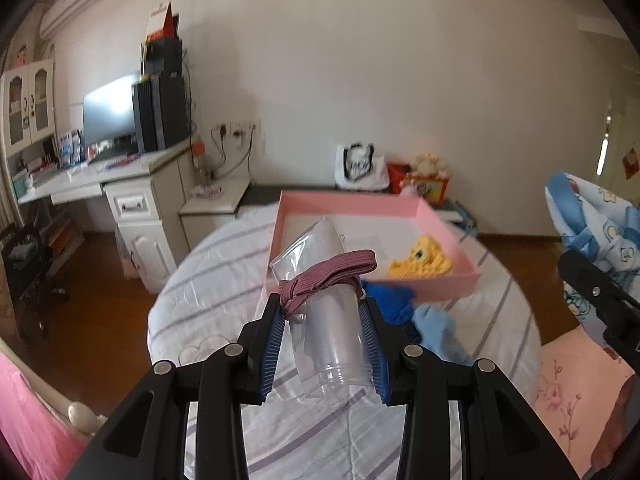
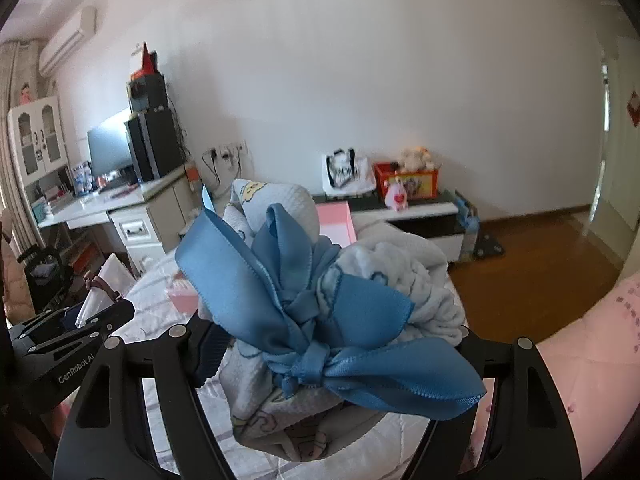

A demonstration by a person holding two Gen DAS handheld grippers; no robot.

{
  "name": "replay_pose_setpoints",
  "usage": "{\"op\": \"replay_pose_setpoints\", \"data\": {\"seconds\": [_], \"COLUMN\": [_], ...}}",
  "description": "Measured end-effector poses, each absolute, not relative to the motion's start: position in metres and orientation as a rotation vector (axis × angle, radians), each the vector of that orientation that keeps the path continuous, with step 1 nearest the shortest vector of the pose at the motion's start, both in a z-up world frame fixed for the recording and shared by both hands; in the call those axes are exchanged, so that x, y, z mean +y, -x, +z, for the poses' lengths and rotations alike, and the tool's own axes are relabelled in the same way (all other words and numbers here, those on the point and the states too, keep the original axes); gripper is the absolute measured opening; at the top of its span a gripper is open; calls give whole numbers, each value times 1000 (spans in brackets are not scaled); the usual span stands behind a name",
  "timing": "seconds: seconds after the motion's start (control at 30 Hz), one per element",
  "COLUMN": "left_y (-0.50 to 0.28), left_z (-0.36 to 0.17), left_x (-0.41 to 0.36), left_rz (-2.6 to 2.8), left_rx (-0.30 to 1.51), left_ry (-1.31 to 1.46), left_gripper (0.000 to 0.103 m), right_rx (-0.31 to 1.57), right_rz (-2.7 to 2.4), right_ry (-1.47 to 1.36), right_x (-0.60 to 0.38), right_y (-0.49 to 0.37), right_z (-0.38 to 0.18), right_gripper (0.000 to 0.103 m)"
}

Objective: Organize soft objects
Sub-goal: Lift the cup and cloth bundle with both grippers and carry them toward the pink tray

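Because both hands are loaded at once, each gripper carries its own item clear of the bed, and neither has reached the pink tray (image 1: 436, 284) that seems meant to collect the soft things. The left gripper (image 1: 324, 344) is clamped on a clear plastic cup (image 1: 328, 340), its blue pads (image 1: 276, 344) pressing the cup's sides; the cup lies along the fingers with its base toward the camera, and a maroon band (image 1: 320, 276) is knotted round it near the far end, so gripping the stiff cup is probably the easy way to carry the limp band. The right gripper (image 2: 336, 356) holds a rolled pale towel (image 2: 404, 280) tied with a wide blue ribbon (image 2: 280, 292); the bundle fills the space between the fingers, so the jaws stand wide but closed on it.

The tray sits on the striped bedding (image 1: 208, 280) ahead of the left gripper, with a yellow knitted piece (image 1: 420, 264) already inside, near its right wall. Just in front of the tray's near wall lie a dark blue cloth (image 1: 388, 296) and a lighter blue one (image 1: 436, 328), both still outside it. A pink flowered pillow (image 1: 576, 384) lies at the right. Beyond the bed stand a white desk (image 1: 120, 180) with a monitor (image 1: 108, 108), and a low cabinet (image 2: 424, 216) with a bag and toys. The two grippers are close side by side, so the towel bundle could crowd the left one's path to the tray.
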State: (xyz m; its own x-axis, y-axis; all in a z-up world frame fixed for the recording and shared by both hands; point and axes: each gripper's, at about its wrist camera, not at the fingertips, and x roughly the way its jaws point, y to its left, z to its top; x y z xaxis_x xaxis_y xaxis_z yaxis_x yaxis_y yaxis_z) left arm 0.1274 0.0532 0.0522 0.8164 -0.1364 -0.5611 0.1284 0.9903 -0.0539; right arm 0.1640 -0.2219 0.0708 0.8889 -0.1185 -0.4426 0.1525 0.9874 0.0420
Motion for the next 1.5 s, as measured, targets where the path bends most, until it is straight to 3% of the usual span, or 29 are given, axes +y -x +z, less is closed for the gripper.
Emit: {"op": "replay_pose_setpoints", "data": {"seconds": [0.47,0.9,1.5], "left_y": [-33,41,56], "left_z": [93,83,68], "left_x": [70,89,83], "left_rz": [-162,-141,-140], "left_rx": [412,309,313], "left_ry": [5,28,23], "left_gripper": [35,35,35], "right_rx": [271,213,226], "right_rz": [-107,-86,-88], "right_ry": [-37,-3,3], "right_x": [-205,-202,-203], "right_y": [-105,-69,-74], "right_z": [111,120,123], "right_gripper": [74,75,75]}}
